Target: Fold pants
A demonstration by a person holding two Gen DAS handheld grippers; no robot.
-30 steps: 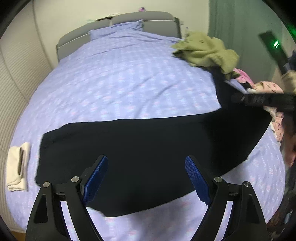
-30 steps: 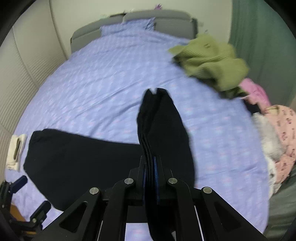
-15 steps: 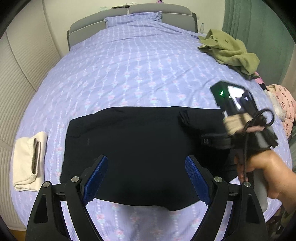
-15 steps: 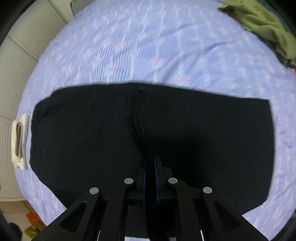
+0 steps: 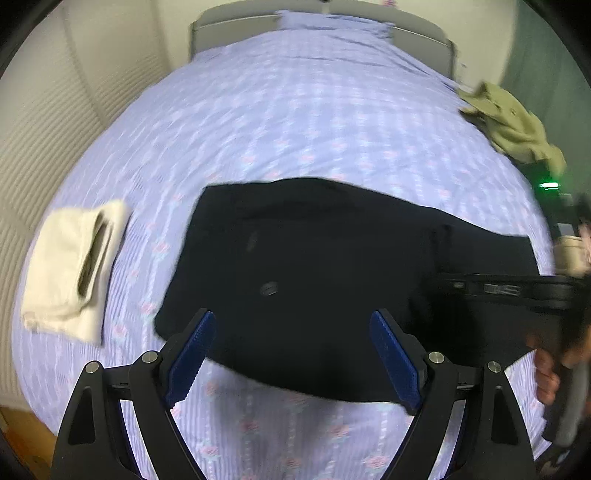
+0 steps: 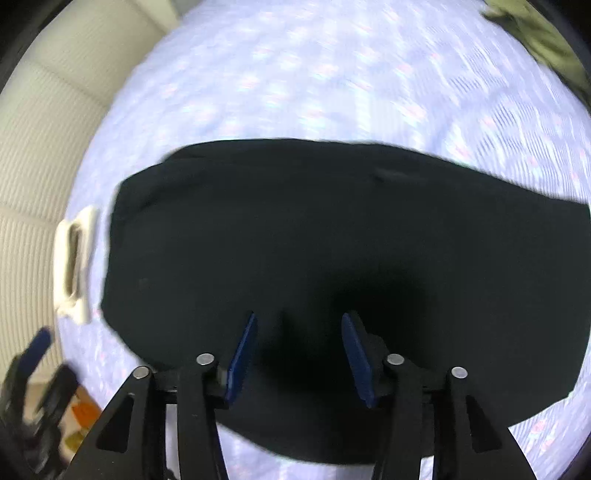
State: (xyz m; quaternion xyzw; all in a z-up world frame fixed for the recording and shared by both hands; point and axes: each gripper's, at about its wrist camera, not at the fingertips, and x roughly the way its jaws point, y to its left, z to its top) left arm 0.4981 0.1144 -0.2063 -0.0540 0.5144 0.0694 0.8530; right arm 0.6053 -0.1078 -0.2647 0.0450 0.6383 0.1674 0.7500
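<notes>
The black pants (image 5: pixel 332 266) lie folded over on the lilac bed, a wide flat dark rectangle; they fill the middle of the right wrist view (image 6: pixel 332 240). My left gripper (image 5: pixel 291 354) is open and empty, just above the pants' near edge. My right gripper (image 6: pixel 299 354) is open over the near middle of the pants, holding nothing. The right gripper's black body also shows at the right edge of the left wrist view (image 5: pixel 517 291), in a hand.
A folded cream garment (image 5: pixel 70 266) lies on the bed left of the pants, also in the right wrist view (image 6: pixel 72 262). An olive green garment (image 5: pixel 513 125) is heaped at the far right. The bed's headboard (image 5: pixel 236 18) stands at the back.
My right gripper carried the pant legs over onto the rest of the pants, then opened and let go. My left gripper stayed open and shifted left.
</notes>
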